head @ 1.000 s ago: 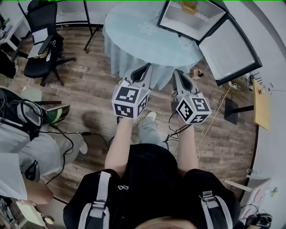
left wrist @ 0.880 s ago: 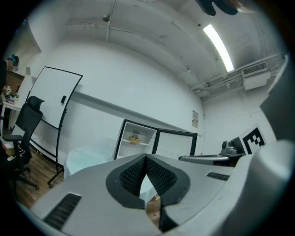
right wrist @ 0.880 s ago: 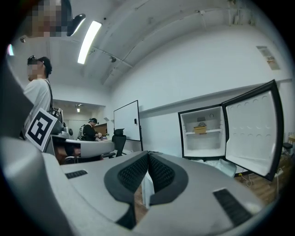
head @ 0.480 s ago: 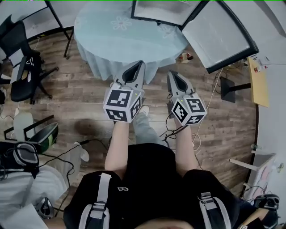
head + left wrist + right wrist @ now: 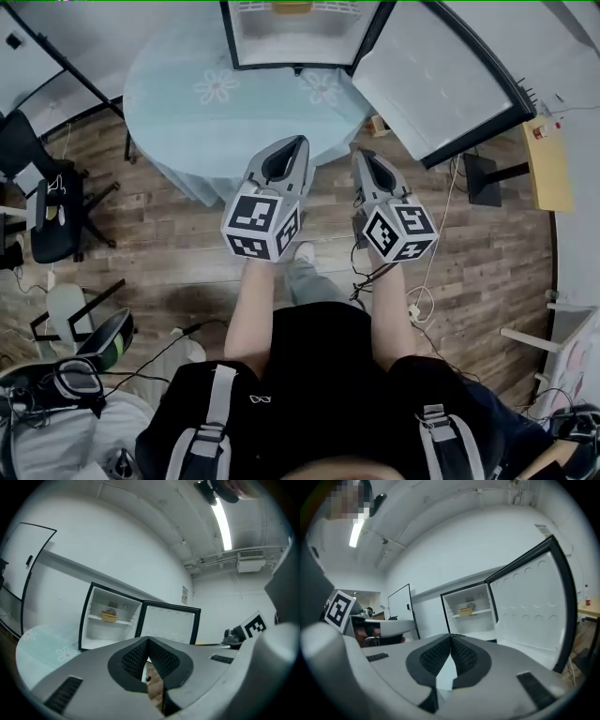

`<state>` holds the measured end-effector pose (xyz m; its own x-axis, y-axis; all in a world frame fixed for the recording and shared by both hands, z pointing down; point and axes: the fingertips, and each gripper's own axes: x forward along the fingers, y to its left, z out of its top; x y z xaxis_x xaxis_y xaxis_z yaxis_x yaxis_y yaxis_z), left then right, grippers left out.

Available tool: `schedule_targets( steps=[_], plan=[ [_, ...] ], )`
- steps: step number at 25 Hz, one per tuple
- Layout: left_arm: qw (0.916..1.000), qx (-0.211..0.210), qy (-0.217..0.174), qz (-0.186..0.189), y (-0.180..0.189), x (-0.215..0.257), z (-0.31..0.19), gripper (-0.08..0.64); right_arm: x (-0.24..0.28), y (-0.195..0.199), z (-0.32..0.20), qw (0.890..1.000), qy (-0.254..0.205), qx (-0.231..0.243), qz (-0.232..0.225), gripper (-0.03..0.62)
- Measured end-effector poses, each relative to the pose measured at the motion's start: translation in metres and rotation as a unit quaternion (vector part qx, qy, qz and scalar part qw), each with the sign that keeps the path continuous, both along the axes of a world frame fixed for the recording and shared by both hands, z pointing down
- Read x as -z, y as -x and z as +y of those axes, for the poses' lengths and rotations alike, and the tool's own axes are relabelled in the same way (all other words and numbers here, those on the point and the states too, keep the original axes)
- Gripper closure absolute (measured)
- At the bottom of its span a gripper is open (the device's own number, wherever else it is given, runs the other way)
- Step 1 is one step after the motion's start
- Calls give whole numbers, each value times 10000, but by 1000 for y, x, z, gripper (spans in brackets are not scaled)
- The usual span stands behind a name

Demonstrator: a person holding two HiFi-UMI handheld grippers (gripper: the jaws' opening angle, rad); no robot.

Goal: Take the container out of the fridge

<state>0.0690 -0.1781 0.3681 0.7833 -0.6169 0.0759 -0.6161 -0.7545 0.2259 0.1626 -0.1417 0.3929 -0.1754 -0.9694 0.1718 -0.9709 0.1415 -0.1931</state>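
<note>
A small fridge [image 5: 292,37] stands open on a round table with a pale blue cloth [image 5: 234,108], its door [image 5: 441,80] swung out to the right. A yellow container [image 5: 109,616] sits on the upper shelf inside; it also shows in the right gripper view as the container [image 5: 465,611]. My left gripper [image 5: 298,142] and right gripper [image 5: 362,155] are held side by side in front of me, short of the table, pointing at the fridge. Both are shut with nothing between the pads [image 5: 159,656]. Neither touches the fridge.
An office chair [image 5: 47,197] stands on the wood floor at the left. Cables [image 5: 412,300] trail on the floor at the right, near a black stand [image 5: 483,178] and a wooden board [image 5: 548,164]. The table edge lies just ahead of the grippers.
The view has swung so that the fridge and table moved from the upper right to straight ahead. Both grippers stay shut, side by side.
</note>
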Motion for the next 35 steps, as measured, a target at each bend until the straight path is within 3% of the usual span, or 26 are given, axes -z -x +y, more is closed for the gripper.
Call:
schedule_targets(
  steps=[4,8,10,13,16,21,28,35],
  plan=[
    [9981,564,11,-250,7,11,-51,560,22,2,-32,9982,-357,484,-88,586],
    [9957,631,-428,-532,-16,45,-78,560,38,-46,-56,9972,-564,-26,-492,586],
    [9905,628,-800,-930,-38,53,-85,560,46,-48,-68,9976,-597,-93,-333,586],
    [9777,524,-1321,-1546,-71,56,-85,560,65,-26,-70,9952,-855,457,163,586],
    [9801,377,-1421,-1334,-93,67,-87,560,66,-45,-70,9952,-846,440,239,586],
    [9837,345,-1335,-1152,-98,63,-90,560,50,-77,-70,9979,-622,119,92,586],
    [9849,419,-1204,-1172,-87,55,-112,560,29,-53,-96,9975,-198,570,375,586],
    [9851,572,-986,-1287,-73,37,-143,560,14,-45,-133,9964,-87,778,315,586]
  ],
)
